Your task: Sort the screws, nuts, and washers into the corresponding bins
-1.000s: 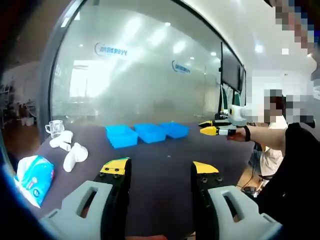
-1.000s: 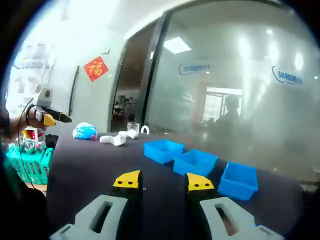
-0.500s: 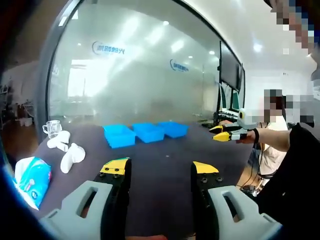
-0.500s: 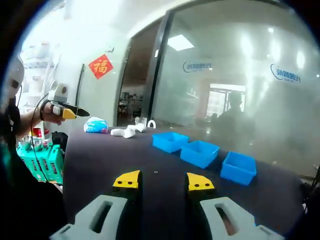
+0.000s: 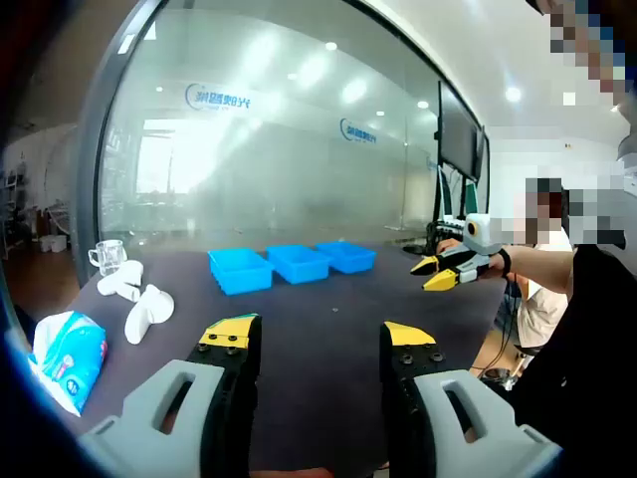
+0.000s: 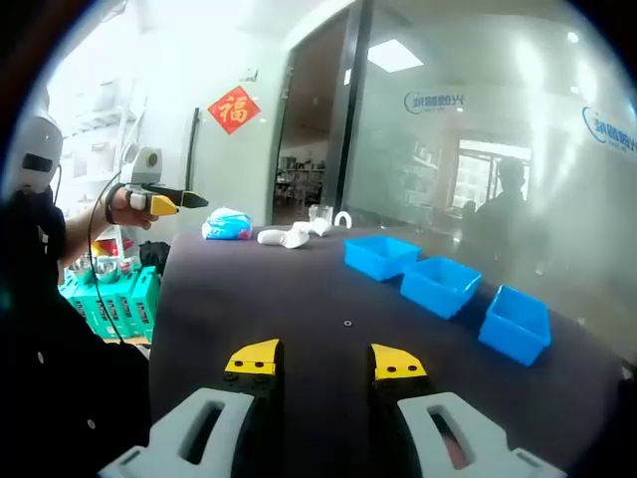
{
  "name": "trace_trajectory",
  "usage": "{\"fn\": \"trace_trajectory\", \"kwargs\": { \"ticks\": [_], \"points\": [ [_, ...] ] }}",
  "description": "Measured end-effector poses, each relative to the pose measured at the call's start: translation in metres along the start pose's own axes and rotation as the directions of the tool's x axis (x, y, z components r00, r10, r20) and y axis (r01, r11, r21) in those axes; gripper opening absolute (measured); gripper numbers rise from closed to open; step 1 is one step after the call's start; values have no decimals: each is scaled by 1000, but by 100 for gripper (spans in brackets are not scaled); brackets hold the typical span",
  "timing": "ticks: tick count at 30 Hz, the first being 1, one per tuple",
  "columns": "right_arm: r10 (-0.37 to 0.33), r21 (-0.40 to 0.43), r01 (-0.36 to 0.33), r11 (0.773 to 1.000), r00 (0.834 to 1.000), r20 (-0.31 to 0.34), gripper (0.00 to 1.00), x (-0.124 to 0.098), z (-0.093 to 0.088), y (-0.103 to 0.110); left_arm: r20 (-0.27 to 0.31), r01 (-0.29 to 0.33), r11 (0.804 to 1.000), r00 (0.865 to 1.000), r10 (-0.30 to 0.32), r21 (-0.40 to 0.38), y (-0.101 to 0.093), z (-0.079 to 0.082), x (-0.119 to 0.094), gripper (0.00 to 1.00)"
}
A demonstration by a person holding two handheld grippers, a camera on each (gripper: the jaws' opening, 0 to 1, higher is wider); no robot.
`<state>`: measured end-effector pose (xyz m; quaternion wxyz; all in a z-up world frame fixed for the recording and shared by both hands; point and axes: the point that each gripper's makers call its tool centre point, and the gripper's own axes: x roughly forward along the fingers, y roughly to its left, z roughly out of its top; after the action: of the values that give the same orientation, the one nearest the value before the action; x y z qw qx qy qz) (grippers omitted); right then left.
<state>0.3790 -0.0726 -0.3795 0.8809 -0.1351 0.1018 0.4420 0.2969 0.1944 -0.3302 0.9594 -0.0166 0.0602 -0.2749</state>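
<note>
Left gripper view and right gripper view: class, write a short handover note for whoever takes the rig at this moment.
Left gripper: open, empty, held above the dark table.
Right gripper: open, empty, also above the table.
Three blue bins sit in a row at the far side; their contents cannot be seen.
One small piece of hardware lies on the table ahead of the right gripper; its type is too small to tell.
Done: nothing visibly sorted.
Left: pick up that piece and bin it.

Three blue bins sit in a row at twelve o'clock on one dark table; at ten o'clock, two white rolled pieces, one clear glass cup and one tissue packet; one tiny washer lies loose
</note>
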Motion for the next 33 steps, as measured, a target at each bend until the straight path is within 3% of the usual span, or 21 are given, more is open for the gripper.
{"fn": "trace_trajectory", "kwargs": {
  "ticks": [7,11,13,20,26,33],
  "points": [
    [77,-27,-80,996,991,-106,29,19,-2,3,-8,-4,1000,1000,4,-3,4,-5,-1,47],
    [99,-115,-122,986,977,-191,29,36,-3,-3,-10,-6,1000,1000,6,-4,4,-6,-2,47],
    [109,-111,-134,985,971,-213,29,45,-1,-4,-10,-6,1000,1000,6,-4,4,-6,-2,47],
    [155,-120,-198,973,941,-301,28,70,2,-6,-8,-11,1000,1000,11,-7,5,-5,-4,47],
    [177,-151,-253,956,903,-392,27,85,-5,-8,-7,-16,1000,1000,16,-10,7,-6,-5,47],
    [185,-141,-270,953,881,-434,27,100,-10,-12,-4,-28,999,1000,28,-20,11,-8,-8,47]
  ]
}}
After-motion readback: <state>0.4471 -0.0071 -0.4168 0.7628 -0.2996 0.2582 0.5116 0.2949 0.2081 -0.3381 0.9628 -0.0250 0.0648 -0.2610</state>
